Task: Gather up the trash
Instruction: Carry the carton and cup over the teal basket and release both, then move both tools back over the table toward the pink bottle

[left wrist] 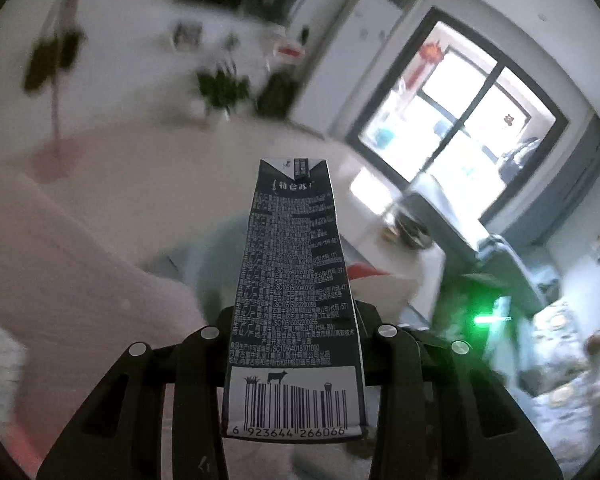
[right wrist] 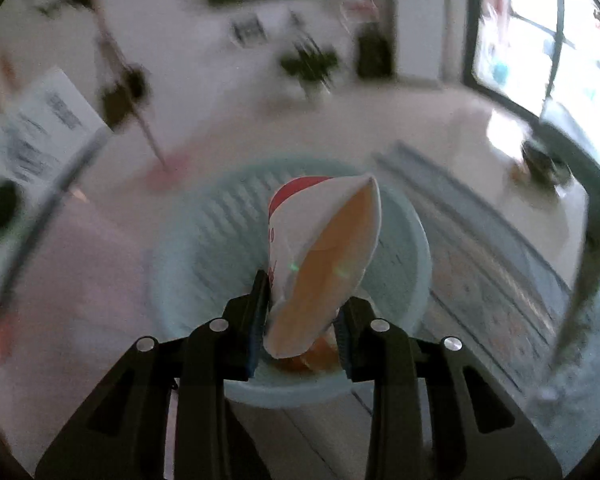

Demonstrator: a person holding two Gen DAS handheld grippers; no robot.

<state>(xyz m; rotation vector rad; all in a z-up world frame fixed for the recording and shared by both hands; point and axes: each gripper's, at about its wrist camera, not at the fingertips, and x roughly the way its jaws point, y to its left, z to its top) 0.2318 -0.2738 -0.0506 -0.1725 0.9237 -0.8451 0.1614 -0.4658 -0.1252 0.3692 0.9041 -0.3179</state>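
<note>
1. Left wrist view: the left gripper [left wrist: 296,340] pinches a dark carton [left wrist: 294,300] between its fingers, with the carton pointing away from the camera. Its printed side faces up, the barcode end nearest the lens.
2. Past the carton, low and blurred, a pale blue basket [left wrist: 216,256] shows on the floor, with a red-and-white cup [left wrist: 374,280] just right of the carton.
3. A window [left wrist: 460,128] fills the upper right, and blurred plants [left wrist: 224,88] stand by the far wall.
4. Right wrist view: the right gripper [right wrist: 304,320] squeezes a paper cup [right wrist: 324,264], flattened so its mouth is a narrow oval. The cup is white outside with a red band and tan inside.
5. The cup is held over the basket [right wrist: 204,240], whose ribbed wall rings it on all sides. Whether the cup touches the basket I cannot tell.
6. Something orange [right wrist: 312,356] lies low in the basket under the cup, too blurred to name.
</note>
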